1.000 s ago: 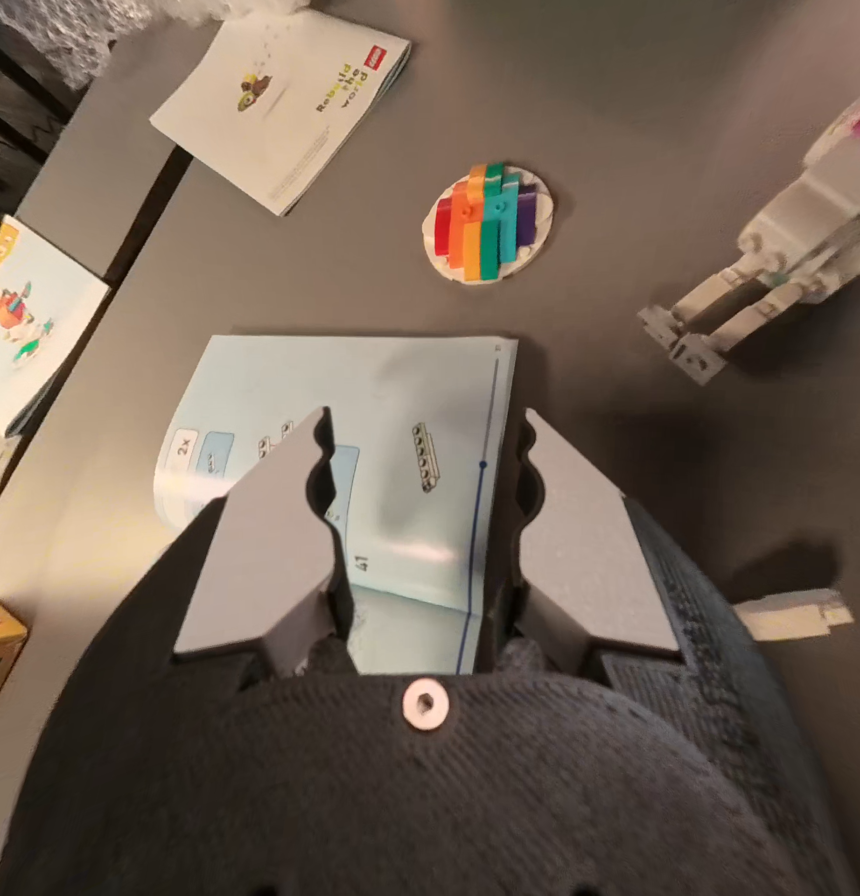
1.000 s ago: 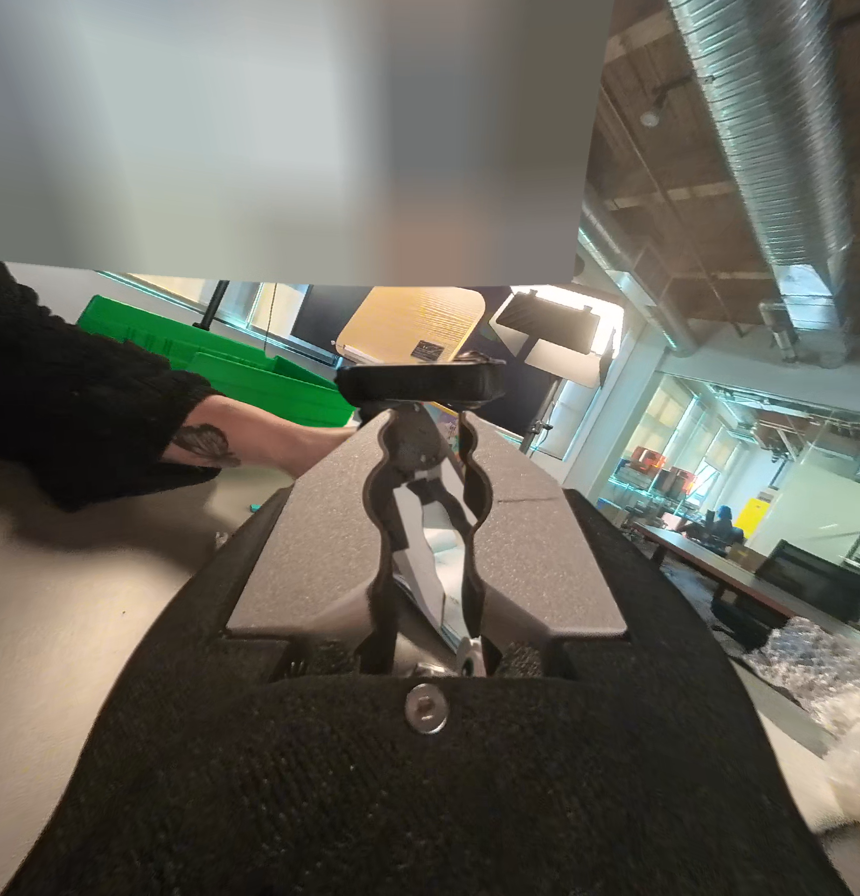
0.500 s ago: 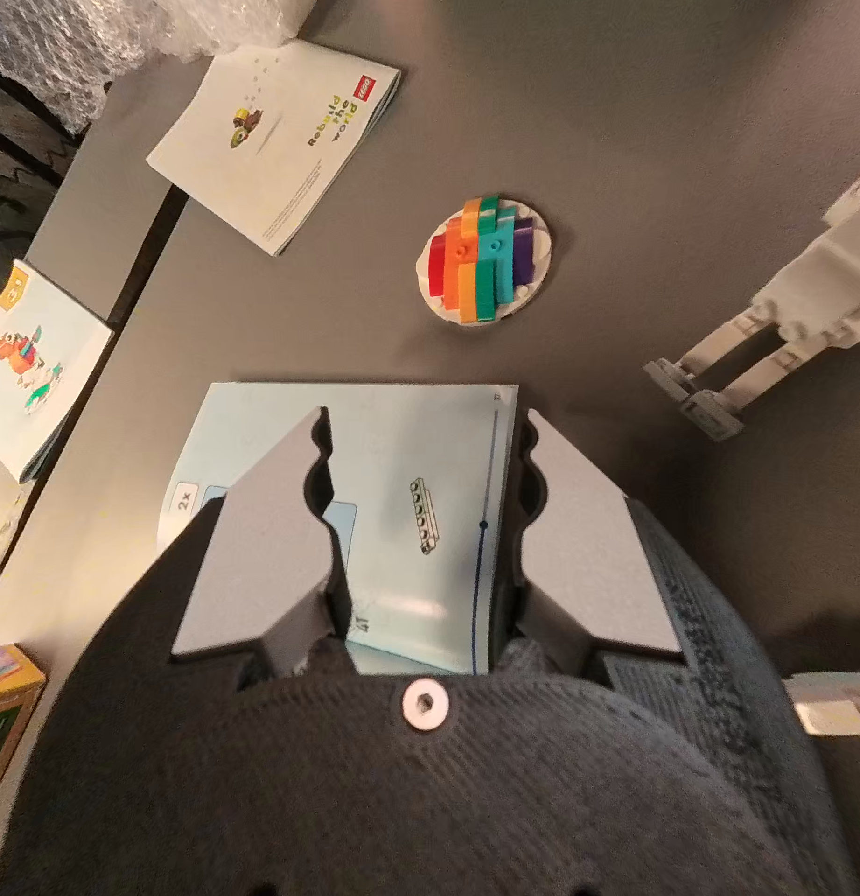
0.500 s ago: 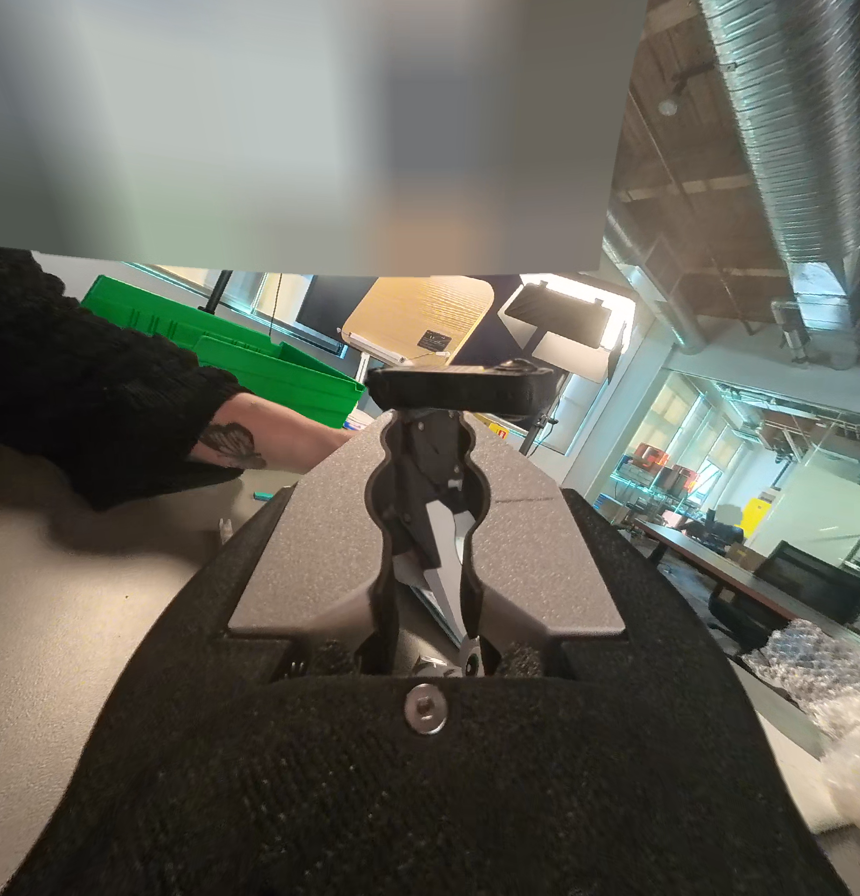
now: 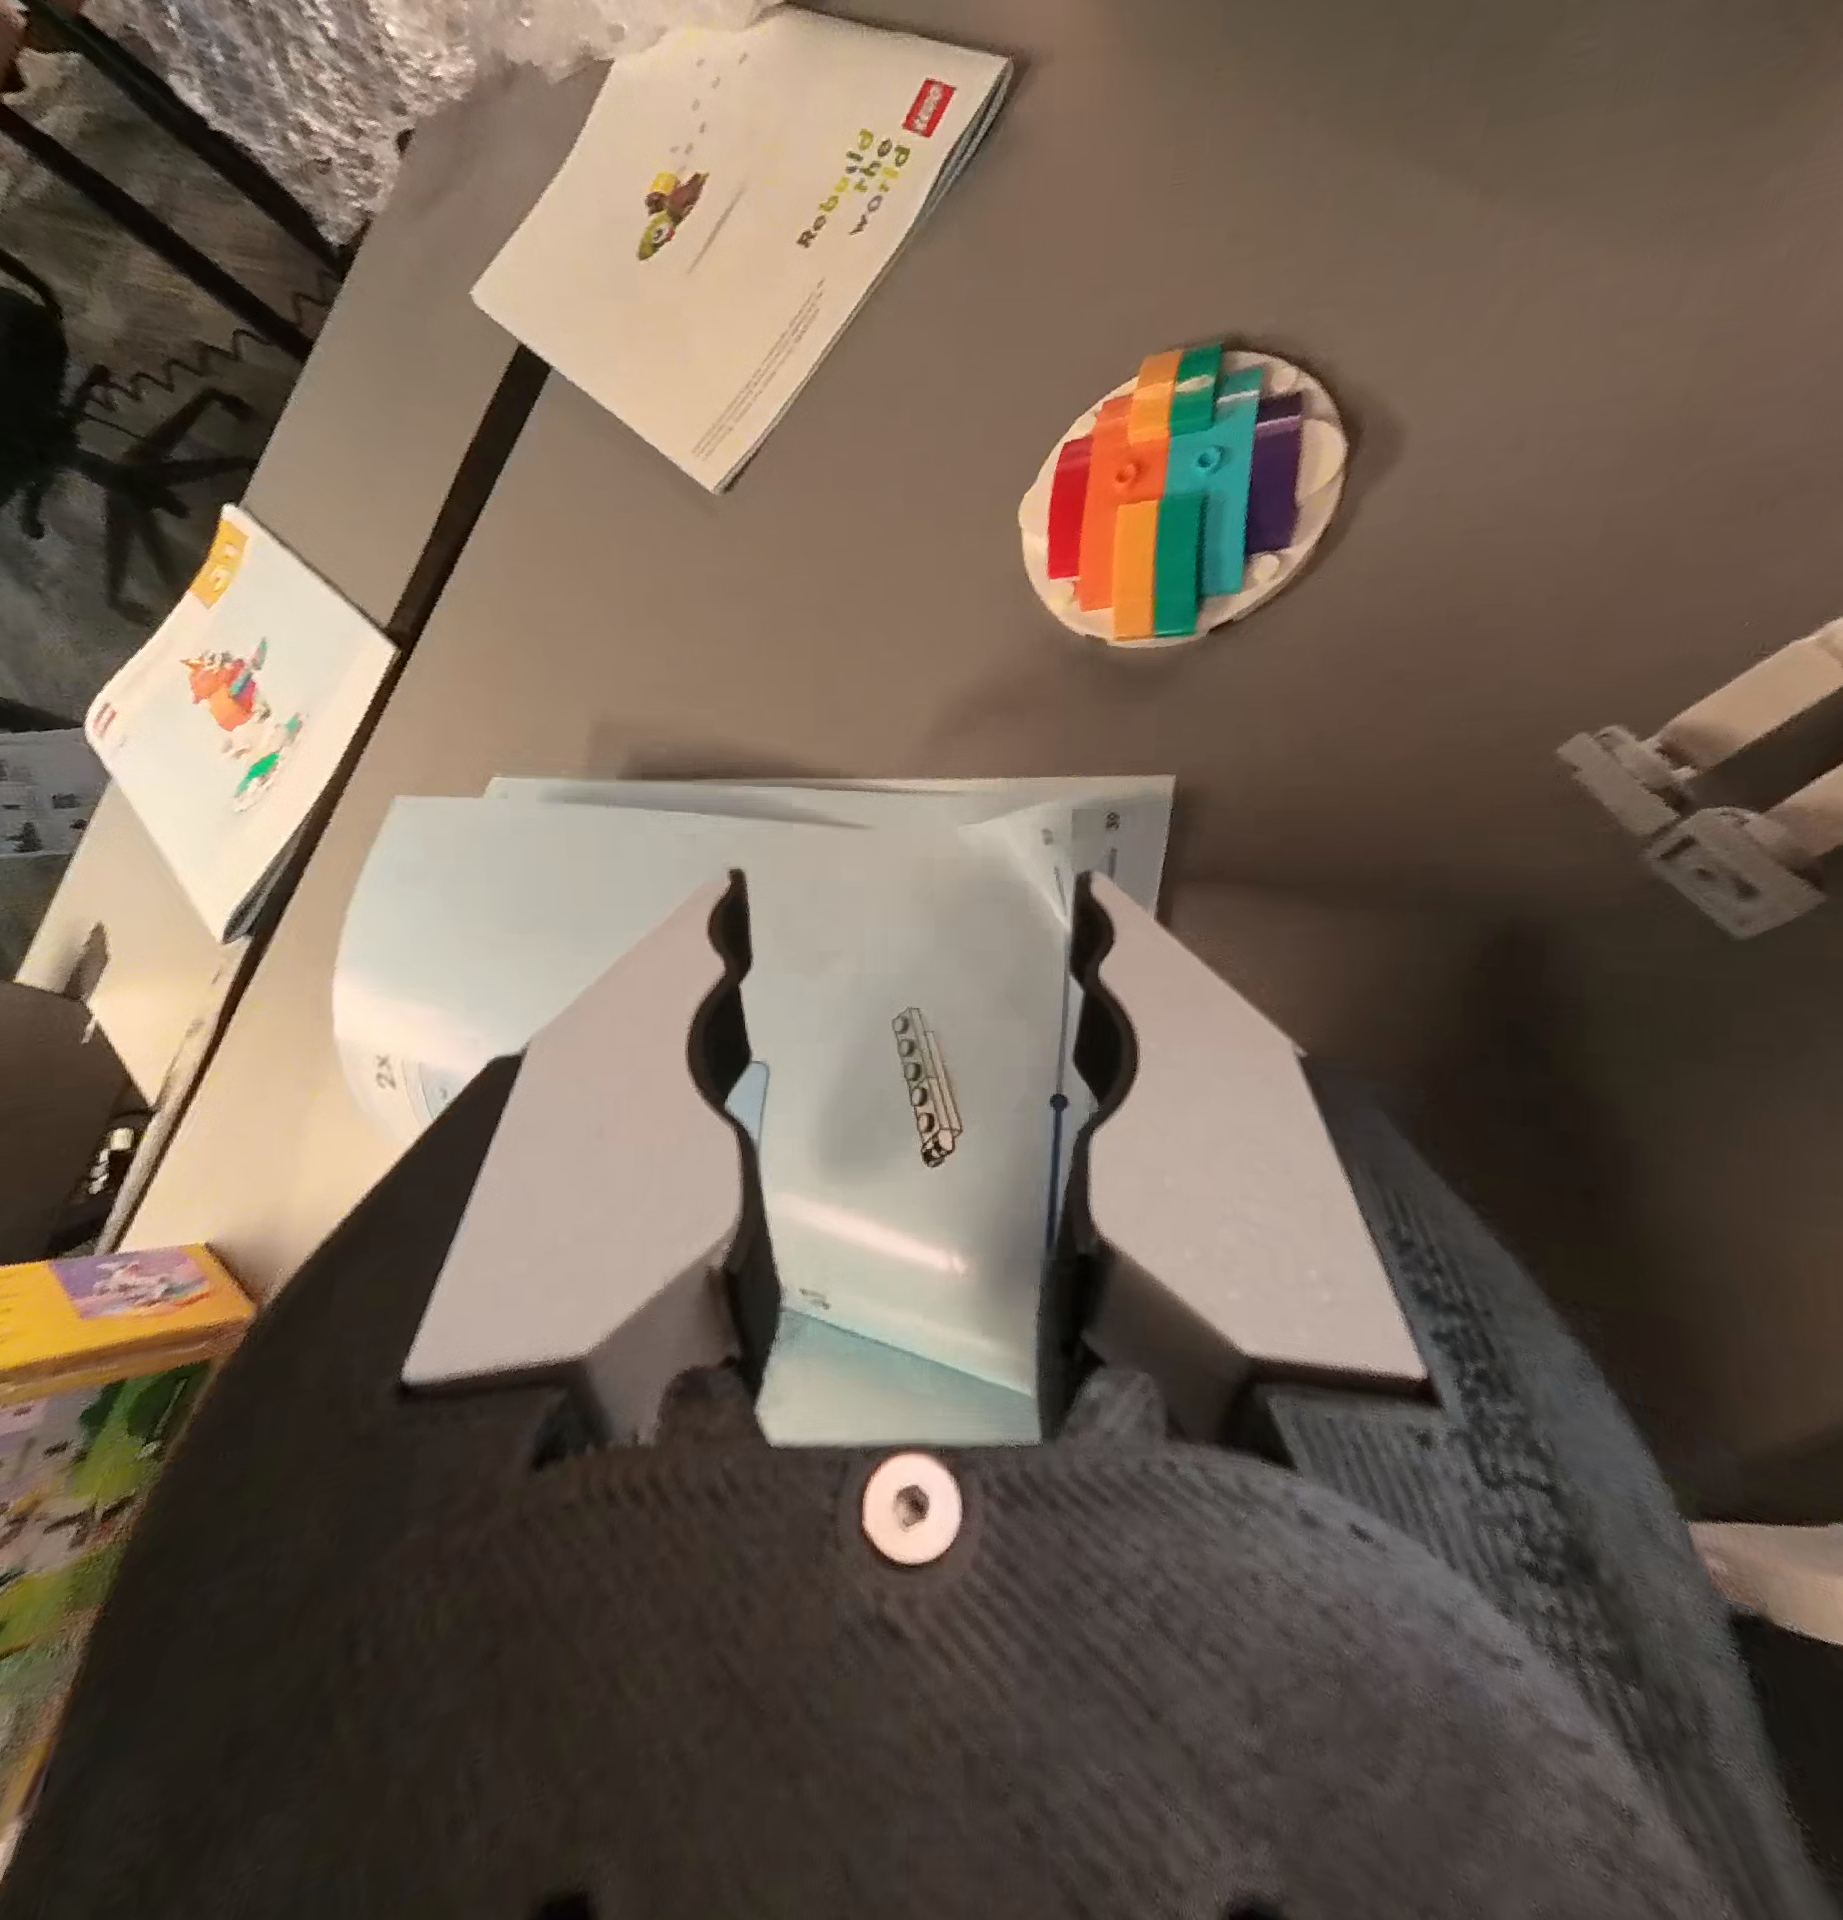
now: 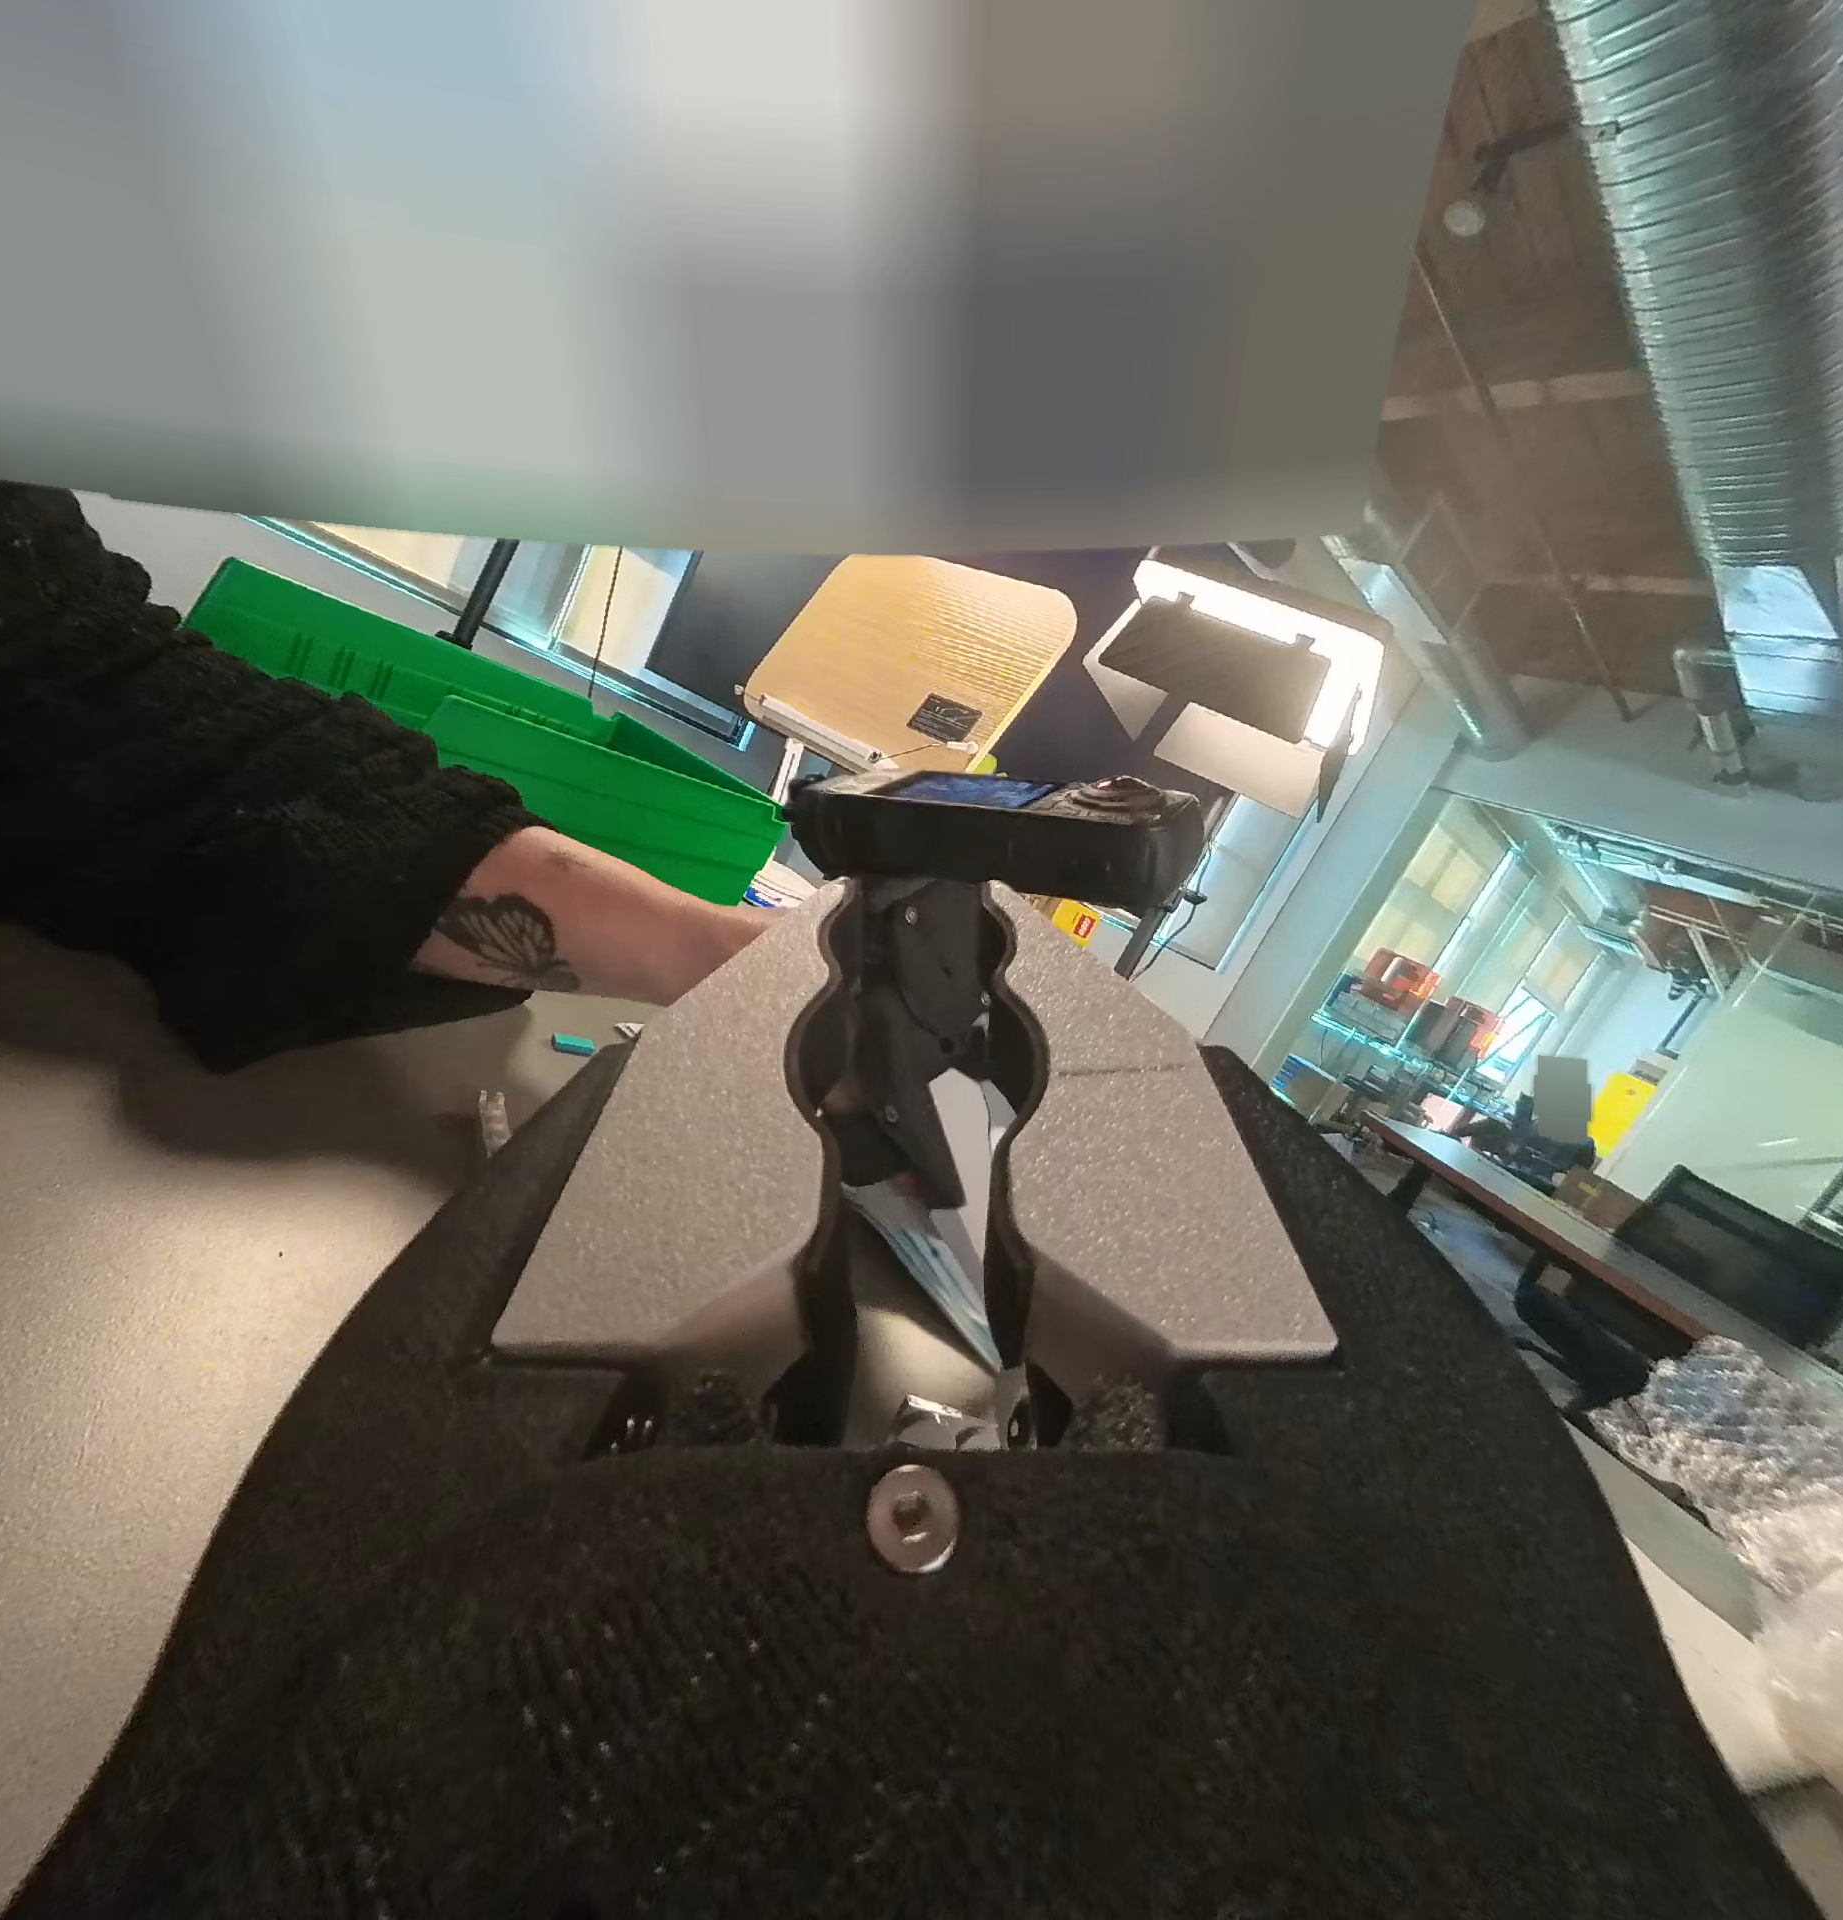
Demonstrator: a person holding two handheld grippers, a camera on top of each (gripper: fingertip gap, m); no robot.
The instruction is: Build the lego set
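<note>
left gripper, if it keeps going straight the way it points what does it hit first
Most likely the open light-blue instruction booklet on the grey table: the left gripper is open and looks down on its page, which fills the gap between the fingers. How far above the page it is, the picture does not show.

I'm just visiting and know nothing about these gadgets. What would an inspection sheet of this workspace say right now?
Surface: dark grey table.
Job's things: rainbow brick disc; white brick build; open instruction booklet.
Clutter: two closed booklets; set box; bubble wrap.
Grippers: left gripper open above the open booklet; right gripper nearly closed, apparently empty.
Cables: nothing seen.
Surroundings: green bin, person's sleeve, ceiling duct.
</note>
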